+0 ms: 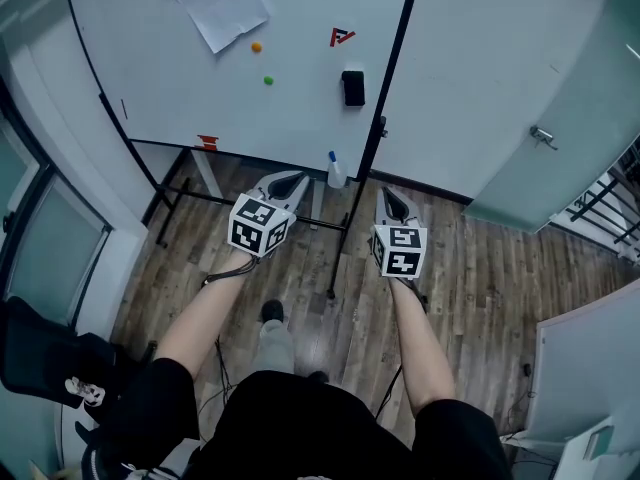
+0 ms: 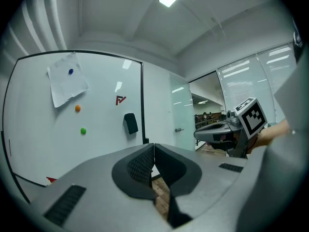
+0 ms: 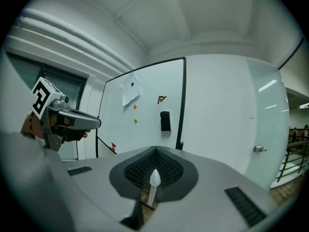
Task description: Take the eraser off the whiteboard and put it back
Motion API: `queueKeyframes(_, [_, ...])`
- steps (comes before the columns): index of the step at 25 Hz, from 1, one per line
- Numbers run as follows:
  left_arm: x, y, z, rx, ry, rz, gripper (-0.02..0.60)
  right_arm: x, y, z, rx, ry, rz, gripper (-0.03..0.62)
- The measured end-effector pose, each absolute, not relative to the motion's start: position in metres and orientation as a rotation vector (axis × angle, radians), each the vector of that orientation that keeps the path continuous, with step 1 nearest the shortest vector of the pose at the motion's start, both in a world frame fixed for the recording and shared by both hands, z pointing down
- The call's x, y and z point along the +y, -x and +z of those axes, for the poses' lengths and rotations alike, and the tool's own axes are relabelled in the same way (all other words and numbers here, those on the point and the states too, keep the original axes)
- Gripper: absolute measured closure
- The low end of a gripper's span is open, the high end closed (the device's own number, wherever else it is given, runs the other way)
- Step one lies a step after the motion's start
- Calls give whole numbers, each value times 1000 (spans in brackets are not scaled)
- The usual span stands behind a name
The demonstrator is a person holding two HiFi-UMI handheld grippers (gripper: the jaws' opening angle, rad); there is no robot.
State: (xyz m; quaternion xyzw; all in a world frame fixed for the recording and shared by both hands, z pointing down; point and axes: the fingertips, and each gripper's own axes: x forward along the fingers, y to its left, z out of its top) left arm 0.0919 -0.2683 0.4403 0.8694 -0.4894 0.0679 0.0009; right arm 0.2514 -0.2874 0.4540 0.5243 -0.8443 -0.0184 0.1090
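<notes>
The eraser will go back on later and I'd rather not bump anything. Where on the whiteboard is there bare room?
Bare: the whiteboard's lower middle, below the green magnet and left of the eraser, and its left side between paper and red tag. Crowded: the top, with paper, orange magnet and red logo.

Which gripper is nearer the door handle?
Right. In the head view the right gripper sits below and left of the door handle. The left gripper is farther left still, on the other side of the whiteboard post.
</notes>
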Motion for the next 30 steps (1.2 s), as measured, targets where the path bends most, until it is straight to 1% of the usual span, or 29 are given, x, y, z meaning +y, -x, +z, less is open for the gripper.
queueKeyframes(11, [-214, -112, 442, -1539, -2723, 200, 558, -236, -271, 455, -2501, -1510, -61, 571])
queueKeyframes(30, [-192, -111, 444, -1575, -2700, 182, 558, -213, -273, 463, -2518, -1480, -54, 570])
